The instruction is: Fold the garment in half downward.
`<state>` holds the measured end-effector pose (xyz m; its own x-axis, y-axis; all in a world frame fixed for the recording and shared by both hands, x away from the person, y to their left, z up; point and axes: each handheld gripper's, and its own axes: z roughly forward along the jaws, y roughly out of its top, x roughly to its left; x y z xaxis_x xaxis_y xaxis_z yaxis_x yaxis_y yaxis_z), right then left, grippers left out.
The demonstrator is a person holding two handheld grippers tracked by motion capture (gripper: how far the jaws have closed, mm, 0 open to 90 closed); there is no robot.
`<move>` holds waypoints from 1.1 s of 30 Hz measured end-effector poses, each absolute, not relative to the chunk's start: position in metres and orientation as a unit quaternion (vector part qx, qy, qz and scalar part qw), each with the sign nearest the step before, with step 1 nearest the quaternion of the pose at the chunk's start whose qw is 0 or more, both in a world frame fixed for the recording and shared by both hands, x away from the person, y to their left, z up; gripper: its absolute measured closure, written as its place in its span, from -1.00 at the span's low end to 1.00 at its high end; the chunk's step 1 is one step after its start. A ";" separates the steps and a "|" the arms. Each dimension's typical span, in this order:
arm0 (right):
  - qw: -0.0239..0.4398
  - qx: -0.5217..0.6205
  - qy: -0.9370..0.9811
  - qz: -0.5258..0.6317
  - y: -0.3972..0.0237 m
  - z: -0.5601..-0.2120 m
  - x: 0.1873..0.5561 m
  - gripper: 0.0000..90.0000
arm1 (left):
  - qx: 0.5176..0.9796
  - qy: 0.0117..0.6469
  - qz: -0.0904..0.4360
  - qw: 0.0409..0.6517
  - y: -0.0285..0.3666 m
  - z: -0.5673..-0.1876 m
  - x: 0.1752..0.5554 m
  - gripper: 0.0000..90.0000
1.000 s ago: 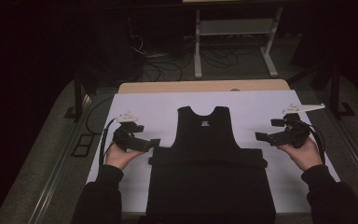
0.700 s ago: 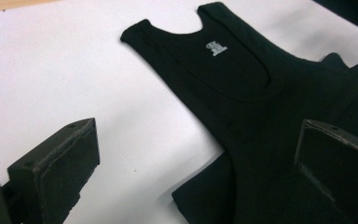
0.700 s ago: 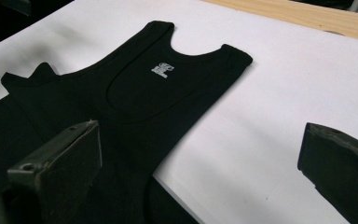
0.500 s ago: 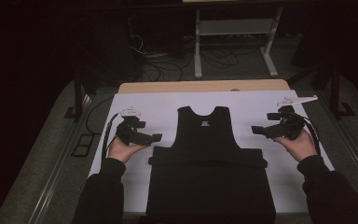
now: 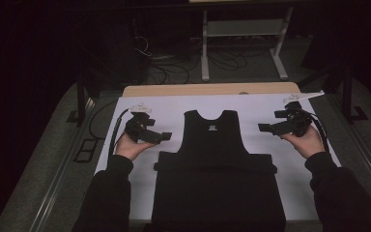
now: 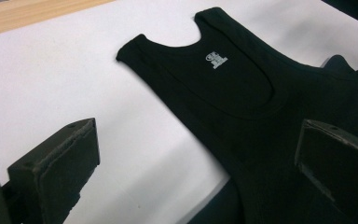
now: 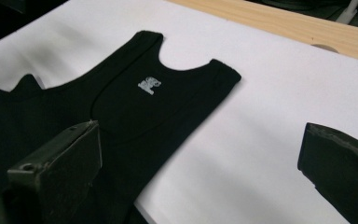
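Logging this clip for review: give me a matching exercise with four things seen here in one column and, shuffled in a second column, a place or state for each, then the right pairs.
Things
1. black tank top
2. left gripper
3. right gripper
4. wooden table edge

Places or states
A. bare strip beyond the far edge of the white sheet
B. open, held at the garment's right side
C. spread flat, neckline toward the far side
D. open, held at the garment's left side

Pairs: 1-C, 2-D, 3-B, 4-A
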<state>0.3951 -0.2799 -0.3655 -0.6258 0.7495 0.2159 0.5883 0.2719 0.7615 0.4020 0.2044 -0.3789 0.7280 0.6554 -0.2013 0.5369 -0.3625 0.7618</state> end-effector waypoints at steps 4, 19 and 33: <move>0.094 0.424 0.790 0.433 -0.277 -0.363 0.402 -1.00 | 0.825 0.363 0.066 0.427 0.202 -0.378 0.409 -1.00; 0.092 0.424 0.794 0.426 -0.263 -0.356 0.430 -1.00 | 0.824 0.360 0.057 0.433 0.188 -0.373 0.431 -1.00; 0.093 0.426 0.797 0.417 -0.249 -0.366 0.448 -1.00 | 0.814 0.378 0.048 0.439 0.175 -0.390 0.452 -1.00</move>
